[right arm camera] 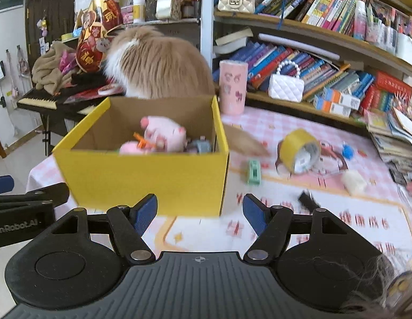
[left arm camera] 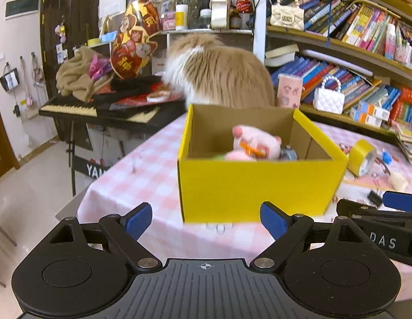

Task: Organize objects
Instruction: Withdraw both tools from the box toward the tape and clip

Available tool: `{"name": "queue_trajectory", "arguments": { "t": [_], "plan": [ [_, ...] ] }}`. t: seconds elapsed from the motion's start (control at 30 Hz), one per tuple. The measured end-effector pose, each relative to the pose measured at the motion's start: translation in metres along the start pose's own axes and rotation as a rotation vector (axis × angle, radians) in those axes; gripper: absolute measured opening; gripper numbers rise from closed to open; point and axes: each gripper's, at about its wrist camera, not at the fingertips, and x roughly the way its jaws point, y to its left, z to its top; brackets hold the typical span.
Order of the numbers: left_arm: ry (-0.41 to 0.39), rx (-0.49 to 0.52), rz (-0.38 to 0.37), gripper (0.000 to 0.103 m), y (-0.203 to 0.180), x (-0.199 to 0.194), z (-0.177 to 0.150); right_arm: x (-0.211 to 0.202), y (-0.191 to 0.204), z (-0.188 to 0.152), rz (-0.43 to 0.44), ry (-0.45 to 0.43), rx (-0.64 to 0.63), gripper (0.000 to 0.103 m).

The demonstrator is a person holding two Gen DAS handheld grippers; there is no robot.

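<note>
An open yellow cardboard box (left arm camera: 259,183) stood on the pink-and-white checked tablecloth (left arm camera: 142,175), holding a pink plush pig (left arm camera: 255,141) among other small toys. A fluffy tan-and-white cat (left arm camera: 219,71) sat just behind it. The left gripper (left arm camera: 206,220) hung in front of the box with its jaws spread wide and nothing between them. The right gripper (right arm camera: 199,214) was likewise parted and empty, near the box's right corner. Only the right wrist view showed the small green toy car (right arm camera: 254,171) and the cat's tail beside the box. Both views caught the roll of yellow tape (right arm camera: 300,150) lying on its side.
</note>
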Motion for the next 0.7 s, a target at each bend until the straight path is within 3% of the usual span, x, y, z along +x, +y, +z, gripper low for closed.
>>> {"name": "queue_trajectory", "arguments": {
  "t": [0.4,0.7],
  "plan": [
    [0.032,0.044,-0.029,0.091,-0.003,-0.030,-0.036,-0.040,0.007,-0.048,-0.022,0.047,0.009,0.069],
    [0.076,0.099,-0.121,0.091,-0.023,-0.035,-0.054,-0.062,-0.008,-0.070,-0.105,0.065,0.060,0.070]
  ]
}}
